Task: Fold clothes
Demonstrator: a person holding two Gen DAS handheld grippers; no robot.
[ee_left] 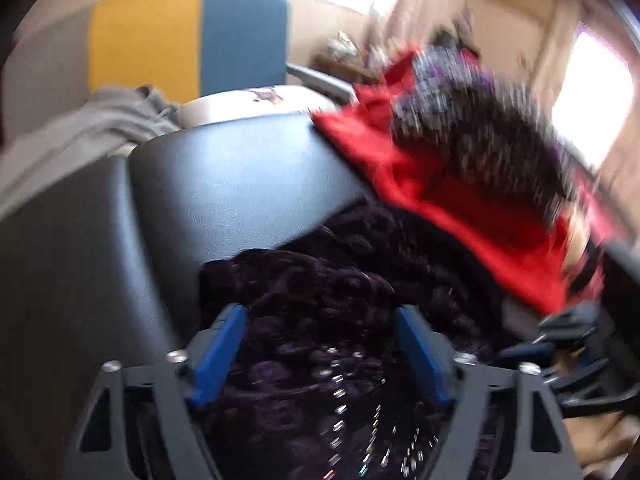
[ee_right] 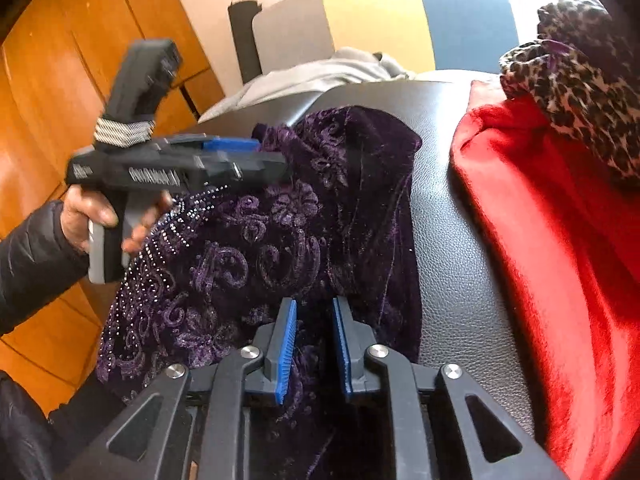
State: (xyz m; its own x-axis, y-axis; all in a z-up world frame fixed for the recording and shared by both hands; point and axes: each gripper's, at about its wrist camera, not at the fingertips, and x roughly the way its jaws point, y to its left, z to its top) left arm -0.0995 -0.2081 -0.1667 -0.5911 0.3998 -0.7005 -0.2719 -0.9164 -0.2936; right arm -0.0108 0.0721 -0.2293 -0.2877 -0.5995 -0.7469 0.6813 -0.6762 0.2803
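1. Dark purple velvet garment (ee_right: 288, 240) with raised swirl embroidery and rows of small silver studs lies bunched on the black leather seat (ee_right: 452, 280), directly ahead of and beneath both tools.
2. Right gripper (ee_right: 314, 344), black with blue ribbed pads, points down at the near part of that velvet; its jaws stand a narrow gap apart, with purple cloth lying under and between them. Whether the pads actually pinch the cloth I cannot tell.
3. Left gripper (ee_left: 320, 344) has its blue pads spread wide apart, with the velvet filling the space between them but neither pad pressing on it.
4. In the right wrist view the left gripper (ee_right: 256, 156) appears up and to the left, side-on, its tips at the far left edge of the velvet.
5. A hand (ee_right: 100, 216) in a dark padded sleeve (ee_right: 36, 256) grips its handle.
6. To the right of both tools lies a red fleece cloth (ee_right: 540, 220), touching a leopard-print fabric (ee_right: 580, 92) that rests on its far part.
7. Further ahead, beyond the seat's far edge, a grey garment (ee_right: 320, 72) lies crumpled before a yellow and blue panel (ee_right: 420, 16).
8. The left wrist view is smeared with blur.
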